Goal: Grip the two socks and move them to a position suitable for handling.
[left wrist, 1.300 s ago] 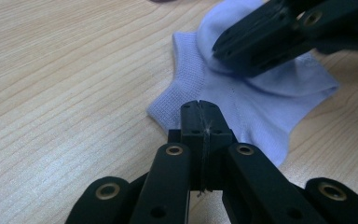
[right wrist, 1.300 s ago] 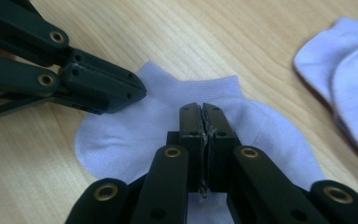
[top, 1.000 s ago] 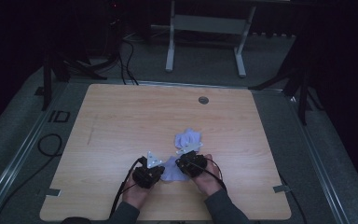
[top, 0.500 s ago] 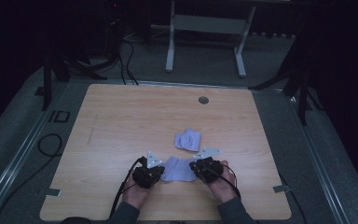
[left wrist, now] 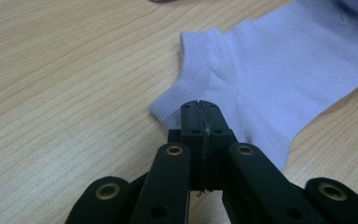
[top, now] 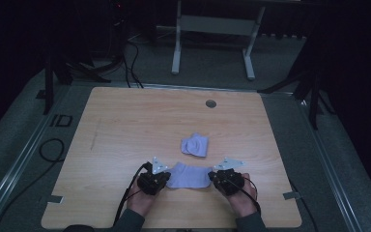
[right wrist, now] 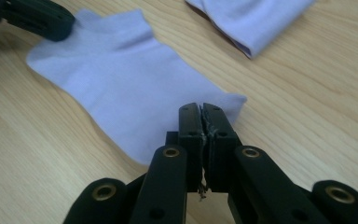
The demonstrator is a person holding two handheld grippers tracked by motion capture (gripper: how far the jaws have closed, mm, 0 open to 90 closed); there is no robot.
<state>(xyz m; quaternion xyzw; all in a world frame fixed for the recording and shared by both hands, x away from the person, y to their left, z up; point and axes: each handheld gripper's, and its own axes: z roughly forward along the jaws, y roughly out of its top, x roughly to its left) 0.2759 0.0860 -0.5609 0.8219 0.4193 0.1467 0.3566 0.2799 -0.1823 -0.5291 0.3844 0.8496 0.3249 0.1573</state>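
Lilac sock [top: 188,175] flat on table [top: 125,125], each hand-held gripper clamping an end, second sock [top: 195,144] folded beyond

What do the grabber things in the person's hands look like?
Both are black. The left gripper and the right gripper each have two flat black jaws on black link arms, with round brass-coloured rivets at the joints. In the high view, each carries a light grey three-cornered plate on top, and thin dark cables trail back towards the person, who wears dark grey-green sleeves.
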